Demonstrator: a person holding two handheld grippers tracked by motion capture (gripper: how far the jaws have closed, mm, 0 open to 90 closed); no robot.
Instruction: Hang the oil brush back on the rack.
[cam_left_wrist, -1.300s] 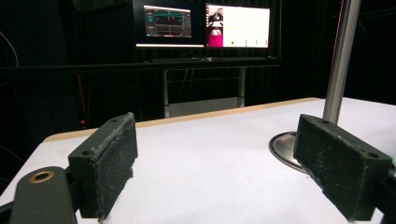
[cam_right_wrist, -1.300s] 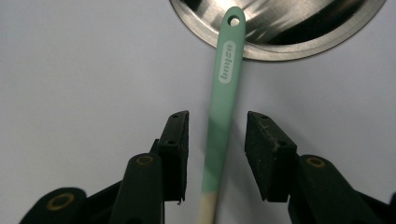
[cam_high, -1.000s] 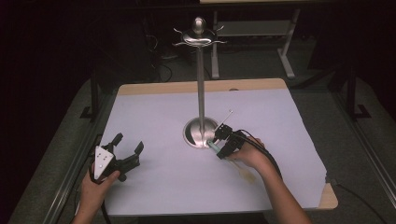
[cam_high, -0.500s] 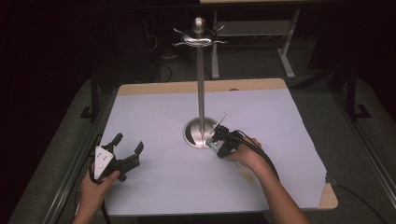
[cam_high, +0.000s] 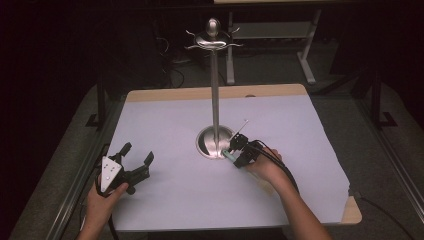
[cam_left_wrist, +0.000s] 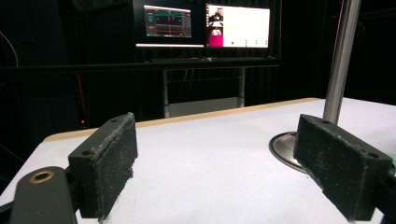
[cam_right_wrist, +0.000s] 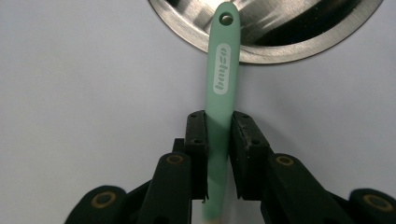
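A mint-green utensil handle (cam_right_wrist: 220, 79) with a hole at its tip lies on the white table cover, its tip over the rim of the steel stand base (cam_right_wrist: 280, 42). My right gripper (cam_right_wrist: 219, 121) straddles the handle. Its jaws have just been closing, and the pads now sit against both sides of it. The utensil's other end is hidden under the gripper. From above, the right gripper (cam_high: 233, 150) rests beside the base (cam_high: 214, 142) of the tall hook stand (cam_high: 215, 95), with the green handle (cam_high: 228, 154) peeking out. My left gripper (cam_high: 136, 156) is open at the front left, its pads (cam_left_wrist: 112, 158) wide apart.
The stand's pole rises to a ring of hooks (cam_high: 213, 41) well above the table. The white cover (cam_high: 300, 150) lies over a wooden board (cam_high: 215, 92). Metal rails run along both table sides. Monitors (cam_left_wrist: 205, 25) glow in the dark beyond the far edge.
The right gripper's jaws have narrowed around the green handle. Both hands have stayed where they were, and the left gripper is unchanged.
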